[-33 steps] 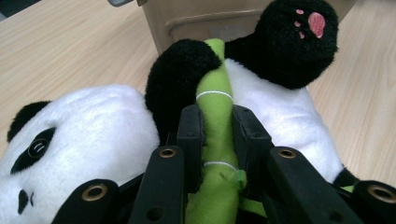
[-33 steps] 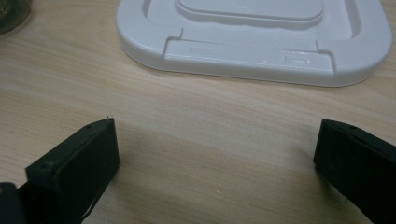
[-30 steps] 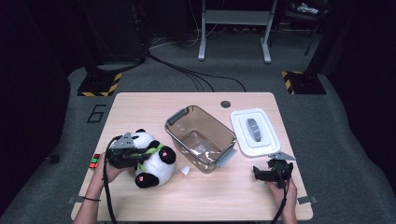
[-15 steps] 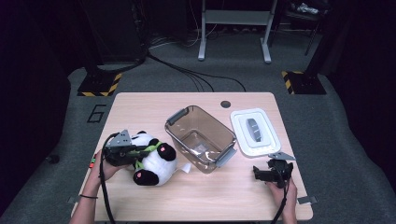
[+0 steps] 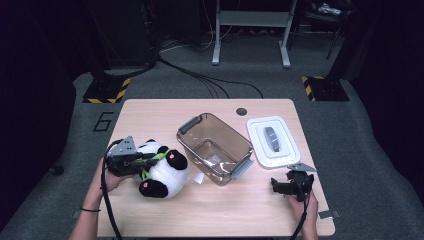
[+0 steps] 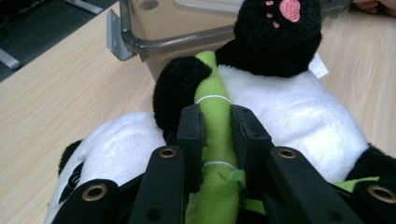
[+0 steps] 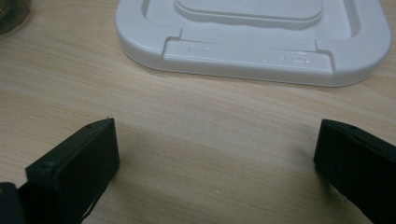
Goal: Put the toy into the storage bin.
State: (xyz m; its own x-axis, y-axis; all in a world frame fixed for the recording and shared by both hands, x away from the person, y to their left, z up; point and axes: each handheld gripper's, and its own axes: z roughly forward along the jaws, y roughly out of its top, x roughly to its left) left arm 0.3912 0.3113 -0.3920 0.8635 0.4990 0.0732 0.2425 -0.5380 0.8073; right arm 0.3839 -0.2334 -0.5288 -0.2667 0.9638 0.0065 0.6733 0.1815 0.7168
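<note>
A black and white panda plush (image 5: 165, 172) is at the table's left, close to the clear brown bin (image 5: 220, 125). My left gripper (image 5: 142, 162) comes at it from the left and is shut on the green bamboo stalk (image 6: 212, 93) sewn across the panda's chest; the left gripper view shows both pads (image 6: 191, 130) pressed against the stalk. The panda's foot with a pink pad (image 6: 289, 9) points toward the bin. My right gripper (image 5: 277, 186) rests low over the table at the right, jaws wide apart (image 7: 217, 140) with only bare wood between them.
A white lid (image 5: 272, 140) lies flat to the right of the bin, just beyond the right gripper (image 7: 252, 42). The wooden table (image 5: 150, 115) has a round cable hole (image 5: 241, 111) near its far edge. Dark floor and cables lie beyond.
My left gripper has risen slightly with the panda held by its bamboo stalk. The right gripper has stayed where it was.
</note>
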